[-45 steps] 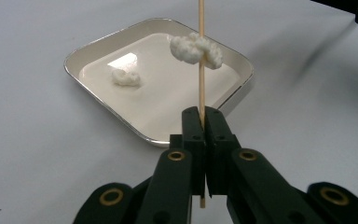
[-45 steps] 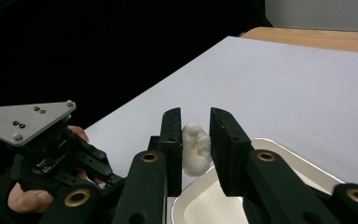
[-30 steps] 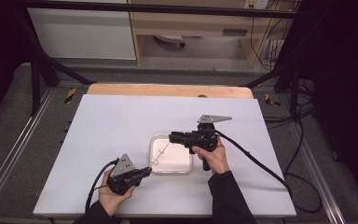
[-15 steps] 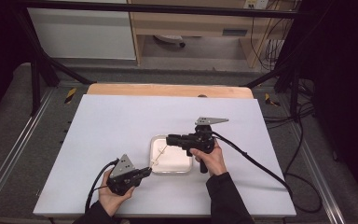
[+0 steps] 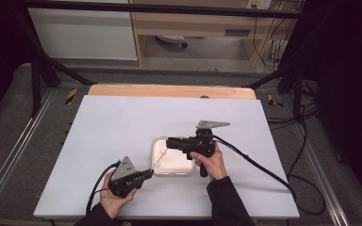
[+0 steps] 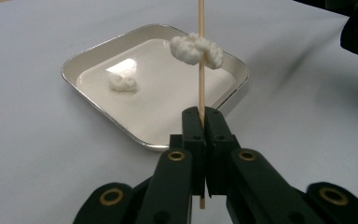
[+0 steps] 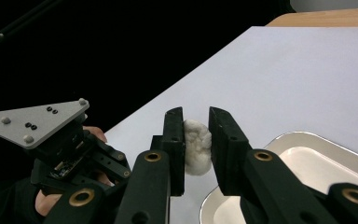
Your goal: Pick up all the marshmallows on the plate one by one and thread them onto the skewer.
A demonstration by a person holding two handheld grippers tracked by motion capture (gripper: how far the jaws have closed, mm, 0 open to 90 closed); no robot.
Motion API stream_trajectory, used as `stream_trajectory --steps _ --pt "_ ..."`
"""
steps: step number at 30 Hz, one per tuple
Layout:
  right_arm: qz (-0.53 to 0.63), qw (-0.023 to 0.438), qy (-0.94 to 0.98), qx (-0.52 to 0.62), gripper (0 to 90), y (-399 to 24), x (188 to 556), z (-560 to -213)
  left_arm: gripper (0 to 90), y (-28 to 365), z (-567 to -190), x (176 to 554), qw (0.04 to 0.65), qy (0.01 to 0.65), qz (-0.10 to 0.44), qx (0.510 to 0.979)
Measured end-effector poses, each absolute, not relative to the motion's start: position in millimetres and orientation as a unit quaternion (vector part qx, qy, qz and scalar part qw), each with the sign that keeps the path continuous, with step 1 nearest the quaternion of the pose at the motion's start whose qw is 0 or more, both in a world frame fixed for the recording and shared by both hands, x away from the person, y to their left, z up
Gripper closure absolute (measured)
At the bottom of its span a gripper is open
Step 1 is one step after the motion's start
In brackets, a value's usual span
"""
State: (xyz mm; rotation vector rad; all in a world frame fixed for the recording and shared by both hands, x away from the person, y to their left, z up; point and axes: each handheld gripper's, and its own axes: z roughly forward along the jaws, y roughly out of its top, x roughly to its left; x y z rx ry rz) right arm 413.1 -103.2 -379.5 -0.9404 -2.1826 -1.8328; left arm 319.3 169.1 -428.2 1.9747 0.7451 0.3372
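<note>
A wooden skewer (image 6: 201, 70) is clamped upright in the closed left gripper (image 6: 204, 122), one white puff (image 6: 196, 49) already threaded on it above the tray (image 6: 98, 49); a second puff (image 7: 196, 146) is pinched in the right gripper (image 7: 196, 140), seemingly for threading; a third (image 6: 121, 83) lies in the tray on the counter (image 5: 122, 122).

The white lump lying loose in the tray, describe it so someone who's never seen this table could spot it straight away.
On the white table sits a shallow metal tray with rounded corners. The small white fluffy lump rests alone on the tray's floor. Unlike the other lump, threaded on the wooden skewer above the tray, this one touches no stick.
</note>
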Motion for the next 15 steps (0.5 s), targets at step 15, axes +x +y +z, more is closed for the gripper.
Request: stream_trajectory --steps 15 --pt "-0.615 0.073 -0.721 -0.311 78.0 -98.4 406.9 -384.1 88.9 168.2 -427.2 318.0 0.479 0.306 0.143 0.810"
